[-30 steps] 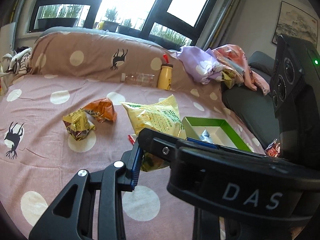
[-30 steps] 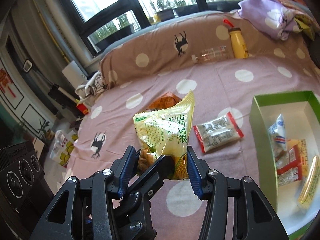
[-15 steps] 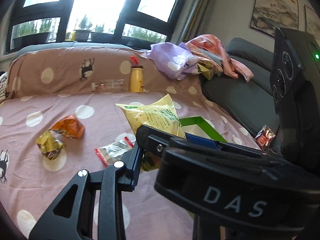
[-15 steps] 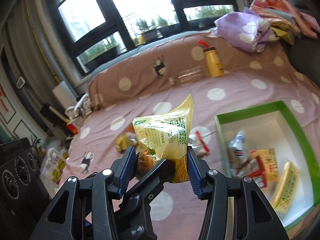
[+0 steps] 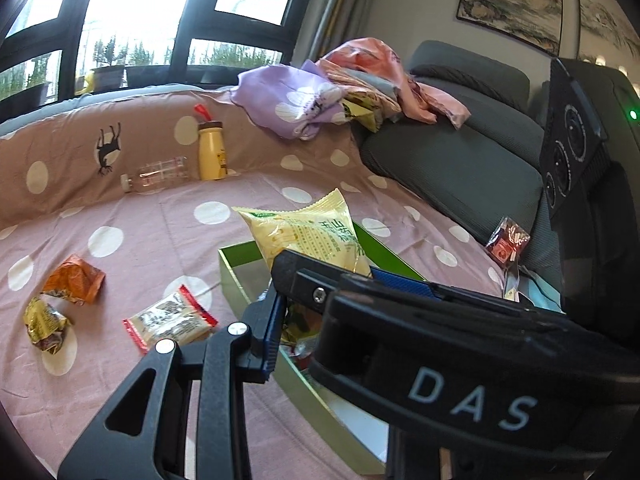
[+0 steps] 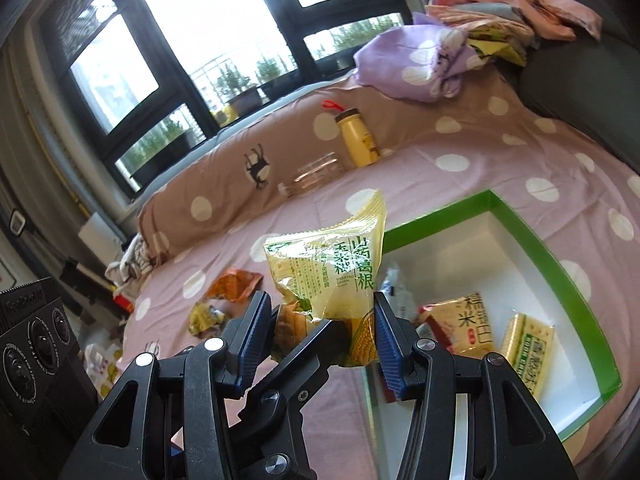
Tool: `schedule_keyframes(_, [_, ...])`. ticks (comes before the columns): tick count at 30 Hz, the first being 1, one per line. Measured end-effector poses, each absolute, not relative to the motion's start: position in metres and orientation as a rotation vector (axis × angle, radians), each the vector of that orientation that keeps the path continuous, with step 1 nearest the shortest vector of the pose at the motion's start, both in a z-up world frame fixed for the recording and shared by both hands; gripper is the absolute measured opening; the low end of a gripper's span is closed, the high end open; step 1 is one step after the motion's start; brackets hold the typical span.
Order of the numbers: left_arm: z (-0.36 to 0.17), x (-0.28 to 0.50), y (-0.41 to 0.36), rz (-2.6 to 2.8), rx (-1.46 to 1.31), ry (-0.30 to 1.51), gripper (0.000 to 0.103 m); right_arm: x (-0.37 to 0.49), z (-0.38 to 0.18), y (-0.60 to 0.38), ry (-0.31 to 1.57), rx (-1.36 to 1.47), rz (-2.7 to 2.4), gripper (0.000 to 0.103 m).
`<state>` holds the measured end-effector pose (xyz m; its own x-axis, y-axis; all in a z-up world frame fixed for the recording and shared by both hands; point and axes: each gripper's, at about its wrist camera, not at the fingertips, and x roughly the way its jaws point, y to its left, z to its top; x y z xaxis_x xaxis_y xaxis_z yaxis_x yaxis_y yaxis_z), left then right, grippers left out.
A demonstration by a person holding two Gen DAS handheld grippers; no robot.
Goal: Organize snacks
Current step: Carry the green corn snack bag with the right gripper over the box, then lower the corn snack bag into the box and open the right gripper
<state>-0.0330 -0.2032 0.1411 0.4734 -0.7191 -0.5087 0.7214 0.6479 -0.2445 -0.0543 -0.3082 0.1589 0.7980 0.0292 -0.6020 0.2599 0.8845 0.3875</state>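
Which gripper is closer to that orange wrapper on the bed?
Left. The left gripper sits right of the wrapper; the right gripper is farther right, by the box.

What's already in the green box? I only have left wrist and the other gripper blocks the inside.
Observer: Right wrist shows three packets in the green box: a white-blue packet, a yellow-red packet and a yellow-green pack.
Operator: Room left for the yellow bag?
Observer: Yes. The packets lie at the near end, and the far half of the white floor is bare.
Operator: Bag over that part?
Observer: No, the yellow bag overlaps only the box's left rim.
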Motion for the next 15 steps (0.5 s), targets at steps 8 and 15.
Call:
schedule_keyframes(8, [0.134,-0.032,-0.229,-0.934,0.025,0.658,0.028,-0.06,0.15,-0.334,0.654,0.539,-0.188,0.054])
schedule_keyframes(15, [0.125,-0.032,-0.245,-0.974,0.02,0.702,0.028,-0.064,0.142,-0.35,0.676,0.567,-0.237,0.054])
